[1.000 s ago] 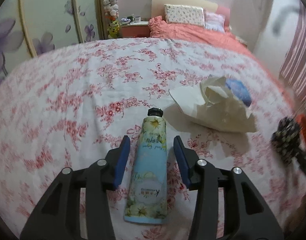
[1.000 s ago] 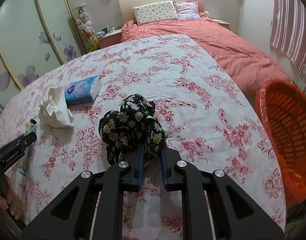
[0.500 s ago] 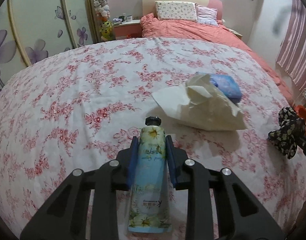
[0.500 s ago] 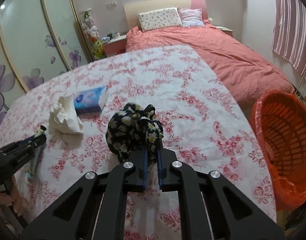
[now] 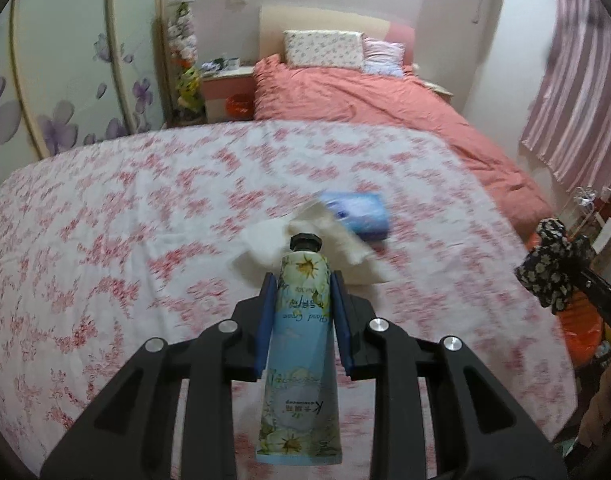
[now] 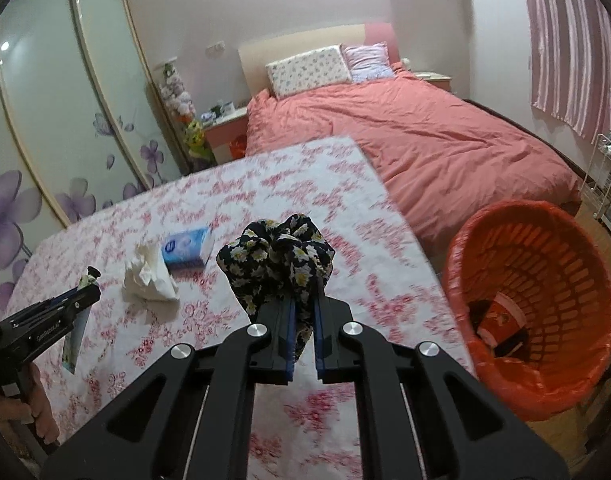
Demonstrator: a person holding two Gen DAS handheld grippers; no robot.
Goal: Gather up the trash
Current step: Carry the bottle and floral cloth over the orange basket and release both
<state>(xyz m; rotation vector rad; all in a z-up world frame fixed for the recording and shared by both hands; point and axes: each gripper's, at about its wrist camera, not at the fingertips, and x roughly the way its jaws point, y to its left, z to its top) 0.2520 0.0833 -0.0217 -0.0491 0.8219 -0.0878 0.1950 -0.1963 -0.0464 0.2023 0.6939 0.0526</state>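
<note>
My left gripper is shut on a light-blue hand cream tube with a black cap, held up off the floral tablecloth. My right gripper is shut on a black cloth with daisy print, also lifted above the table. The same cloth shows at the right edge of the left wrist view. A crumpled white tissue and a blue tissue pack lie on the table. An orange basket stands to the right, below the table edge, with some trash inside.
Behind the table is a bed with a pink quilt and pillows. Sliding wardrobe doors with purple flowers line the left. A wire rack stands at the far right. A hand holds the left gripper's handle.
The left jaws closed on the tube and lifted it off the table. The right gripper tightened on the cloth and rose with it, bringing more of the basket into view.
</note>
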